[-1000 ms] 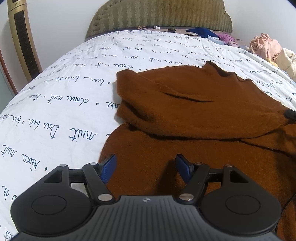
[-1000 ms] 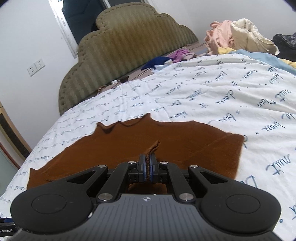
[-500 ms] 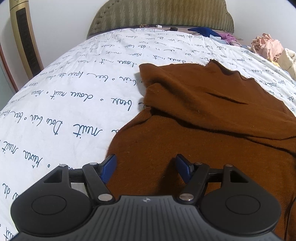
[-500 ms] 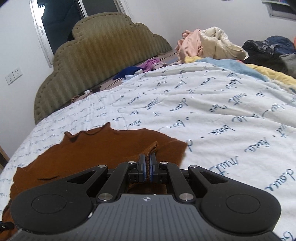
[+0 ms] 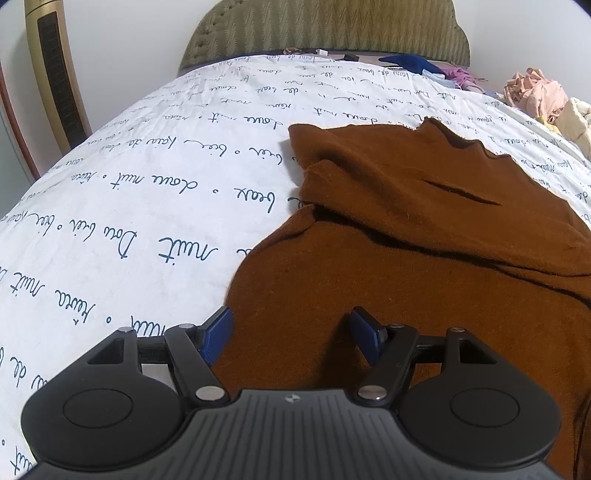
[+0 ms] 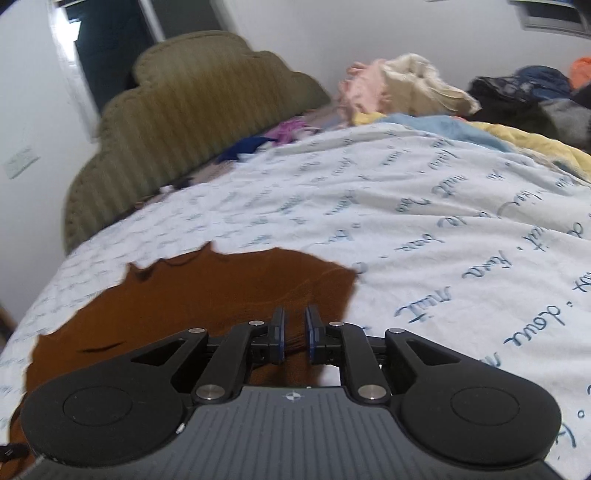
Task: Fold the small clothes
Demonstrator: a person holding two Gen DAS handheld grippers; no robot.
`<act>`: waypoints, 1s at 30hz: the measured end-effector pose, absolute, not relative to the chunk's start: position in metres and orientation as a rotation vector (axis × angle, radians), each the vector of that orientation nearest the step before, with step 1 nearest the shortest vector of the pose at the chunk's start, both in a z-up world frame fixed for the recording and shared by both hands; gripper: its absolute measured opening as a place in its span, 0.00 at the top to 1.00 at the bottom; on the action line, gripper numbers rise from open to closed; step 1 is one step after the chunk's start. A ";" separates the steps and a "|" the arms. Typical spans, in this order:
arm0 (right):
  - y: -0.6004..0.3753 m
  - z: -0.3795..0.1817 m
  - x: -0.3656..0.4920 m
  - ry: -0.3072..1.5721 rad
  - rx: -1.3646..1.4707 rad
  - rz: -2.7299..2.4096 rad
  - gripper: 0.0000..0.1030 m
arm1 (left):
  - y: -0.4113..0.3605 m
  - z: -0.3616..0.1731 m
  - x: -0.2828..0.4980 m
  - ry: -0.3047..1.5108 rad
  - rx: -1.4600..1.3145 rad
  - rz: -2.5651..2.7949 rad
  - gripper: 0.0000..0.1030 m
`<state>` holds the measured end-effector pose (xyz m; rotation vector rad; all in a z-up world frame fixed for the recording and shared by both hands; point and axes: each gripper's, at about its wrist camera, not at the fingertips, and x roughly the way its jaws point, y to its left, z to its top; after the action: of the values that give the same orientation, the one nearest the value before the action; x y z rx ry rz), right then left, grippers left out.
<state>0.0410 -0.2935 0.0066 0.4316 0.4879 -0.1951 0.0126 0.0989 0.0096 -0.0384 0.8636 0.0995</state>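
Note:
A brown knit garment (image 5: 424, 229) lies on the white bedspread (image 5: 147, 177) with blue script, its upper part folded over the lower. My left gripper (image 5: 291, 328) is open and empty, its blue pads spread low over the garment's near left edge. In the right wrist view the garment (image 6: 207, 291) lies ahead and to the left. My right gripper (image 6: 294, 325) stands slightly open over the garment's right edge, a narrow gap between its pads, with nothing clamped.
An olive padded headboard (image 5: 325, 26) backs the bed. Loose clothes lie by it (image 5: 410, 62). A pile of pink and cream laundry (image 6: 399, 85) and dark clothes (image 6: 528, 96) sit at the bed's right side. A tall gold-trimmed unit (image 5: 55, 74) stands at left.
My right gripper carried the garment's right side leftward over the rest, then opened its pads and let the cloth go. My left gripper stayed open with the view shifting slightly.

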 end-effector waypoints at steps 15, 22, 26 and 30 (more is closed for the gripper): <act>-0.252 -0.004 -0.005 0.563 0.434 -0.012 0.33 | 0.094 0.008 0.001 0.856 -0.030 0.095 0.29; -0.243 -0.009 -0.028 0.586 0.433 0.019 0.26 | 0.094 0.007 -0.006 0.854 -0.030 0.091 0.29; -0.240 -0.015 -0.036 0.584 0.426 0.019 0.21 | 0.093 0.005 -0.012 0.849 -0.025 0.092 0.26; -0.228 -0.018 -0.041 0.582 0.368 0.005 0.13 | 0.088 0.002 -0.020 0.835 -0.006 0.092 0.22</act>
<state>-0.0413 -0.2284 -0.0184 0.3680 0.5821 0.0054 -0.0200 0.0880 0.0022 -0.0065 0.8349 0.0923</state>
